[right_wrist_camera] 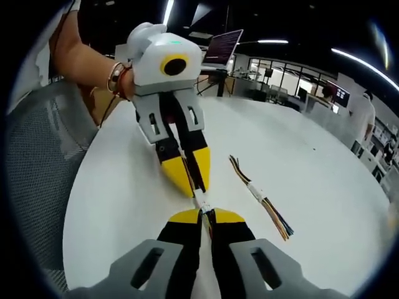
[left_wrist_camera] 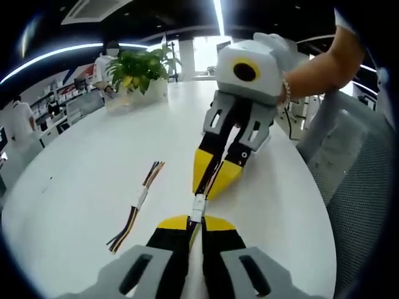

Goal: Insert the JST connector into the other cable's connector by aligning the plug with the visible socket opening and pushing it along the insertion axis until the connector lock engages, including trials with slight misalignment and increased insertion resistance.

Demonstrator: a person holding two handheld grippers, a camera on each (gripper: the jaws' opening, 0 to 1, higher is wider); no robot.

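Two grippers meet nose to nose over the white round table [left_wrist_camera: 75, 180], out toward its chair-side edge. In the left gripper view the left gripper [left_wrist_camera: 196, 222] rises from the bottom, jaws pinched narrow on its cable end, and the right gripper [left_wrist_camera: 211, 180] comes down from above, jaws also drawn close on its own cable. The white JST connector [left_wrist_camera: 198, 207] sits right between the two sets of yellow tips, its long axis running straight along the line from one gripper to the other. That's the line the push has to follow, I'd say, and both grippers look equally close to the joint. The right gripper view gives the mirror picture: right gripper [right_wrist_camera: 206, 216] low, left gripper [right_wrist_camera: 191, 179] above, connector [right_wrist_camera: 201, 202] between them. Whether plug and socket are fully seated or only touching is too small to tell. A spare cable harness [left_wrist_camera: 138, 207] with a white connector mid-length lies flat nearby, apart from the action. Farther back near the far edge stands a potted plant [left_wrist_camera: 140, 70], its leaves filling a pale pot.
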